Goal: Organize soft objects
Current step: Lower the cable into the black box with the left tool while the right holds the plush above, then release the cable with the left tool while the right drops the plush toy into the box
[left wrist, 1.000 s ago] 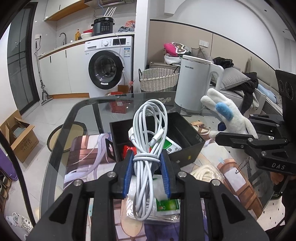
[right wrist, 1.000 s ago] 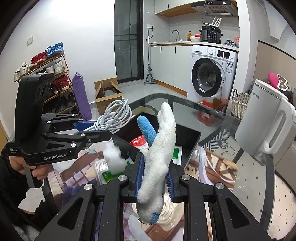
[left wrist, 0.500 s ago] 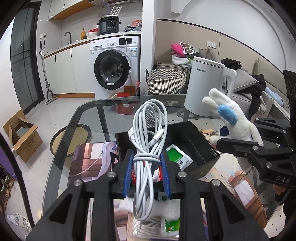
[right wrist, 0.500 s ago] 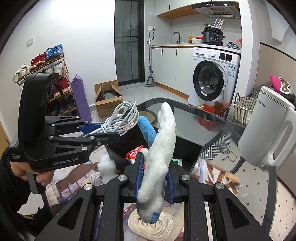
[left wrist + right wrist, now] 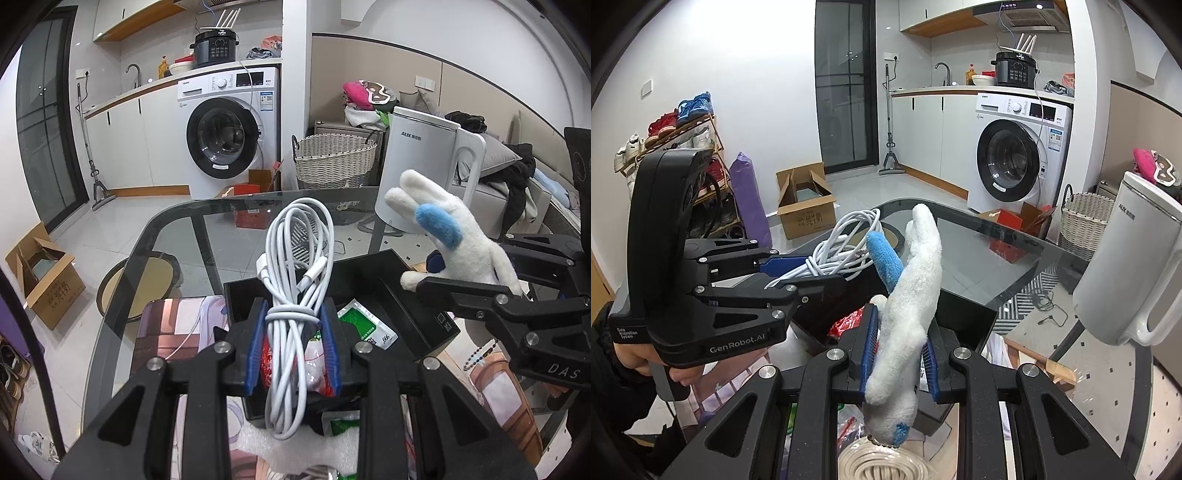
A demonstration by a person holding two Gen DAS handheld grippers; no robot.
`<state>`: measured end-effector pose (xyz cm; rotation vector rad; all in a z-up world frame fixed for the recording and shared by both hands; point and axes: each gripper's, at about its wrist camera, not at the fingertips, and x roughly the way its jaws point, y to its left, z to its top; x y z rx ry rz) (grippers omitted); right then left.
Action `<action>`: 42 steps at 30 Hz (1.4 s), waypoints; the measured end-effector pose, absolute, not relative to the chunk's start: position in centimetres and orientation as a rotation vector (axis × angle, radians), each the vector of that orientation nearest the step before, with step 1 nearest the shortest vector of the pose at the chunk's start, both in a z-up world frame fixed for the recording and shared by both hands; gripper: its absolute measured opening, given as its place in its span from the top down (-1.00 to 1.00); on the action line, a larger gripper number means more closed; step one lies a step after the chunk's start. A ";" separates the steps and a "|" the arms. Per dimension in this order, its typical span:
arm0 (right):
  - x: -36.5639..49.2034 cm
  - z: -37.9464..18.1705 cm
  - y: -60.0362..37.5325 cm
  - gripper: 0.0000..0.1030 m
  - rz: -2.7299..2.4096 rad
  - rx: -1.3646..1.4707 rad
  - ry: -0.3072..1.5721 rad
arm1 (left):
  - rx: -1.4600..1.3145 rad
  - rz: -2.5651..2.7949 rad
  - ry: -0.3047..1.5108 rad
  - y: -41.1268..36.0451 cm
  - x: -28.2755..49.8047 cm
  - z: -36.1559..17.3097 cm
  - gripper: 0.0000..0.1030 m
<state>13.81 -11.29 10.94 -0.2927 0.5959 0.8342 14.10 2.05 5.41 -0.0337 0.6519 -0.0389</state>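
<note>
Your left hand-held gripper [image 5: 293, 347] pinches a coiled white cable [image 5: 295, 295] upright above the black box [image 5: 413, 295] on the glass worktop [image 5: 177, 251]. Your right hand-held gripper [image 5: 899, 354] clamps a white plush toy [image 5: 912, 295], held at 3 o'clock of the cable in the left view, over the same box.

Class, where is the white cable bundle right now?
The white cable bundle is clamped in the left gripper, held above the black box, left of the plush toy.
</note>
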 end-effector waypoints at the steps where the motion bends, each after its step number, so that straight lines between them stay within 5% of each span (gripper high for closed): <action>1: 14.1 10.8 -11.2 0.57 0.834 -0.291 0.597 | -0.033 -0.040 0.652 2.0 14.3 5.4 0.49; 42: 20.0 5.1 -7.7 0.57 0.802 -0.323 0.686 | -0.012 -0.079 0.724 1.6 18.7 1.2 0.49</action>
